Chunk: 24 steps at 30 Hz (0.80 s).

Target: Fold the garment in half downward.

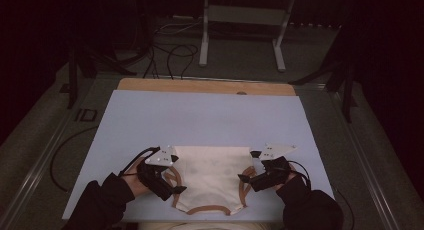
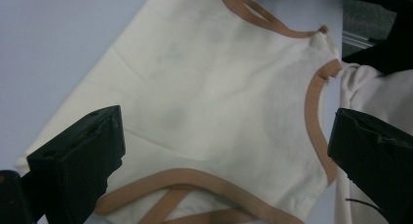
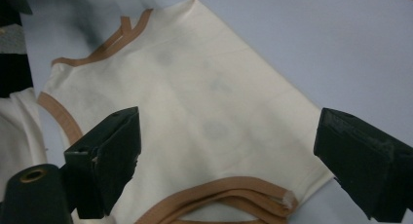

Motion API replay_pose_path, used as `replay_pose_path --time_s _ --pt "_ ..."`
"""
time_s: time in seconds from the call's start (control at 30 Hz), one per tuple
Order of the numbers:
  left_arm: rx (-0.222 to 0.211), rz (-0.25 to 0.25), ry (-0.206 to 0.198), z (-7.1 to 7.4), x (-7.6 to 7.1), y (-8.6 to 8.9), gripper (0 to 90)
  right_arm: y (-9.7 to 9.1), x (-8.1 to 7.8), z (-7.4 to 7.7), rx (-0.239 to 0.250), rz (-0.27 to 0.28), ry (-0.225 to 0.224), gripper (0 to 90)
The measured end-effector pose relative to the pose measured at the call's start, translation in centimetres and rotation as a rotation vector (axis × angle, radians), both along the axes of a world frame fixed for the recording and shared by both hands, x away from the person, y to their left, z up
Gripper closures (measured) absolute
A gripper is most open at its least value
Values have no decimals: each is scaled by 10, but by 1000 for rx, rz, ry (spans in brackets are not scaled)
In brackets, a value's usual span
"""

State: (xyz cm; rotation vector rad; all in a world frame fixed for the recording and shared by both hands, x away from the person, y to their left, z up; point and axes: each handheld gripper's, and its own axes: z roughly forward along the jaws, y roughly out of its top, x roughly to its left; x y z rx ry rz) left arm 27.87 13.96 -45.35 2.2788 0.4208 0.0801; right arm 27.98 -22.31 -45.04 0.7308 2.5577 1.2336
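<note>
A cream sleeveless top (image 1: pixel 212 177) with tan trim lies flat on the light blue mat (image 1: pixel 200 115), near the front edge. My left gripper (image 1: pixel 176 174) sits at the top's left side by the tan armhole, jaws spread apart. My right gripper (image 1: pixel 248 166) sits at its right side, also open. In the left gripper view the left gripper (image 2: pixel 229 126) hovers over the top (image 2: pixel 209 87) with nothing pinched. The right gripper view shows the right gripper (image 3: pixel 226 131) held wide above the cloth (image 3: pixel 209 102), which lies untouched on the mat.
The mat covers a wooden table (image 1: pixel 200 85). Black cables (image 1: pixel 170 55) and a grey metal stand (image 1: pixel 240 20) are on the floor beyond it. A cable (image 1: pixel 55 160) loops at the table's left. Pale cloth (image 2: pixel 370 87) shows at the table's near edge.
</note>
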Motion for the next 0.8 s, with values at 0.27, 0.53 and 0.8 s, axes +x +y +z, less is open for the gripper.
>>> replay_pose_path --time_s 0.27,0.53,0.8 --pt "-8 20 6 3 15 3 8 -4 12 9 18 -23 -25 99" --pt "-15 50 -6 4 30 4 8 -7 28 15 -5 -36 -40 98" --pt "-30 80 4 0 46 9 8 -8 43 12 -3 -59 -39 98"
